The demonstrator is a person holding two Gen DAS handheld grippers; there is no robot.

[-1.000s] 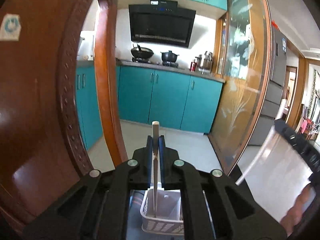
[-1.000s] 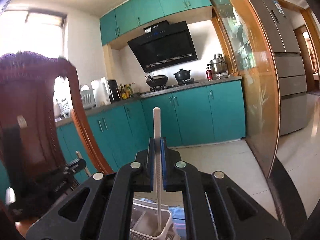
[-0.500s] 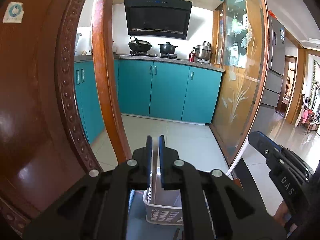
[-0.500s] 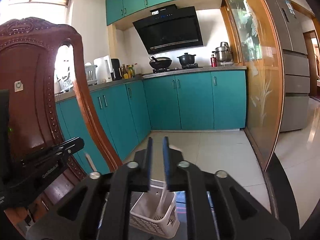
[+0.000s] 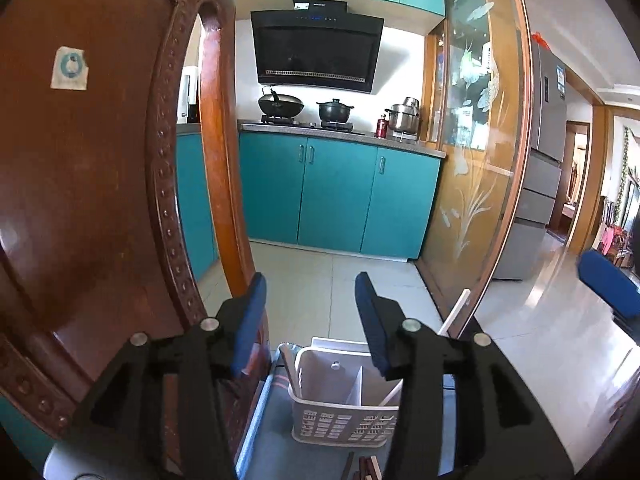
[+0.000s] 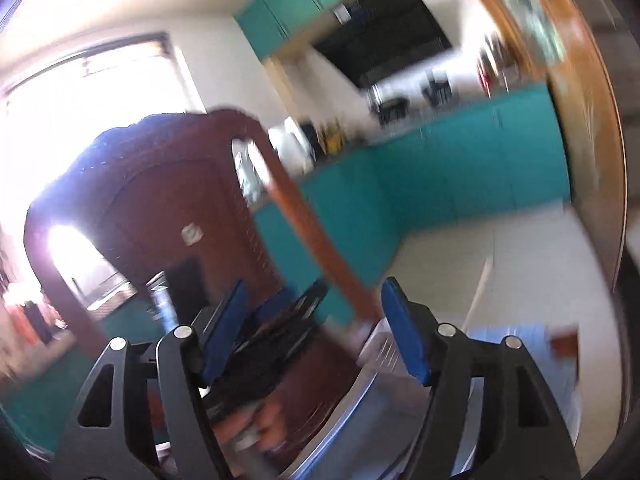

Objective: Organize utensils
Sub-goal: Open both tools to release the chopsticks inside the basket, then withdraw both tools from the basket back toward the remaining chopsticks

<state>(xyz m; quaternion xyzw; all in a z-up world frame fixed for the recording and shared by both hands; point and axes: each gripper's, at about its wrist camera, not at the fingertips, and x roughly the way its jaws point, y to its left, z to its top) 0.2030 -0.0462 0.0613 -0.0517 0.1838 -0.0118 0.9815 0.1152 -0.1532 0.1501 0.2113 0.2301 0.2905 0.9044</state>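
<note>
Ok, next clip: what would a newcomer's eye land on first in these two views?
Probably the left tongs, low in the left wrist view, jaws just opened with nothing between them, above the white utensil basket that holds chopsticks. Next, the carved dark wooden chair back filling that view's left side, with teal kitchen cabinets behind. The right wrist view is badly blurred; the right tongs stand open and empty.

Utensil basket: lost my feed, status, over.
Left gripper and right gripper open, jaws just opened, nothing between. White chopstick leaning in basket. Chair back close on the left.
</note>
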